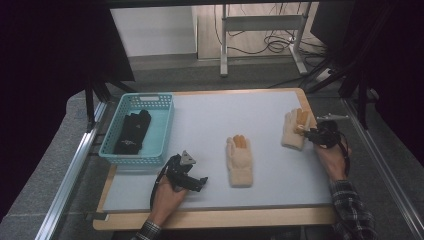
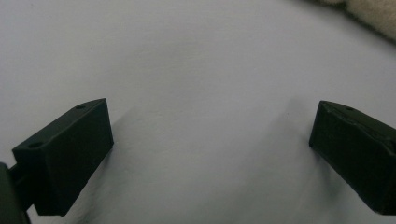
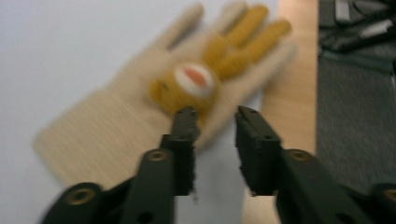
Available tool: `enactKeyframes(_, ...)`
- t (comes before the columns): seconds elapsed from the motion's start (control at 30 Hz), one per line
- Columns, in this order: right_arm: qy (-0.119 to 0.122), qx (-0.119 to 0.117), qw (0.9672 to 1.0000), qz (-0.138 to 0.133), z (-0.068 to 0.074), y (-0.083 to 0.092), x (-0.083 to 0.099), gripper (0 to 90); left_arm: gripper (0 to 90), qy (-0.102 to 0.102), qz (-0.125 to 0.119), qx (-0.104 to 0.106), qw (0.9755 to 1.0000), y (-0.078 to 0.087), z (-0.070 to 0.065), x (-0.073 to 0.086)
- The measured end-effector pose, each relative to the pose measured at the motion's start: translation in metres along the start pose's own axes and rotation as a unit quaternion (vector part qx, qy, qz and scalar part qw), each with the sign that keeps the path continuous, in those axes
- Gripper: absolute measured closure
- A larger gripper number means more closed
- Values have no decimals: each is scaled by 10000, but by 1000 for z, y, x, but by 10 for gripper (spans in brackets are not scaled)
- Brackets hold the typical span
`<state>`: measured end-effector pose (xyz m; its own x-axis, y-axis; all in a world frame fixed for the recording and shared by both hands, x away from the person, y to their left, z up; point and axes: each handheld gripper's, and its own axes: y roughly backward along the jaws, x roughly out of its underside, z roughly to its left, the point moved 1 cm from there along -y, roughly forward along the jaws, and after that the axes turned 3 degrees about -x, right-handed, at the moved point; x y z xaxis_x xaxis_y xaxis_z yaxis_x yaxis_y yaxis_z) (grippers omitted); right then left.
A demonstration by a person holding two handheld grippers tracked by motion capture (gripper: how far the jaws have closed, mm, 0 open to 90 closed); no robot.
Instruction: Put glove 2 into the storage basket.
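Writing legible nowhere: small white mark on the black gloves (image 1: 132, 132) in the teal basket (image 1: 132, 160), too tiny to read from the high view. Orange animal-face patch with a white and red oval on the right cream glove (image 3: 140, 121), blurred in the right gripper view, no letters made out.

Seen from the high view: two cream gloves with orange fingers on the pale mat (image 1: 225, 115), the centre cream glove (image 1: 239, 162) lying flat mid-table, the right cream glove (image 1: 292, 131) near the far right corner, fingers pointing away from the person. Basket at the mat's left edge, well apart from both.

Seen from the right gripper view and not from above: the face patch, and the glove's outer finger running down to the tip of one jaw. Right gripper (image 3: 215, 114) released, jaws a narrow gap apart, bare mat and wooden board (image 3: 292, 107) showing between them, nothing pinched. From above, right gripper (image 1: 304, 131) at that glove's right side, touching or just beside it; cannot tell which.

Seen from the left gripper view: left gripper (image 2: 210, 135) spread wide over bare mat, nothing between the jaws, a corner of the centre cream glove (image 2: 373, 14) at the upper right, apart from the jaws. From above, left gripper (image 1: 200, 182) low on the mat, near that glove's cuff.
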<state>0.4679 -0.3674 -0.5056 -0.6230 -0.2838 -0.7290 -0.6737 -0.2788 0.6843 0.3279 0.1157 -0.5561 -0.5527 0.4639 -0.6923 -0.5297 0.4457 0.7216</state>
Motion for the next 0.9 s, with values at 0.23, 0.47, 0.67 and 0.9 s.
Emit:
enactKeyframes(0.23,-184,-429,9988,155,7,-1,20,818,0,14,-11,-2,10000,0,0,0)
enactKeyframes(0.47,207,-504,9984,125,31,1,8,780,0,14,-13,-3,10000,0,0,0)
enactKeyframes(0.67,15,-139,9997,-186,17,2,-6,542,0,1,-1,-1,10000,0,0,0)
enactKeyframes(0.9,186,-208,9994,-187,17,-21,-21,373,0,-3,1,0,10000,0,0,0)
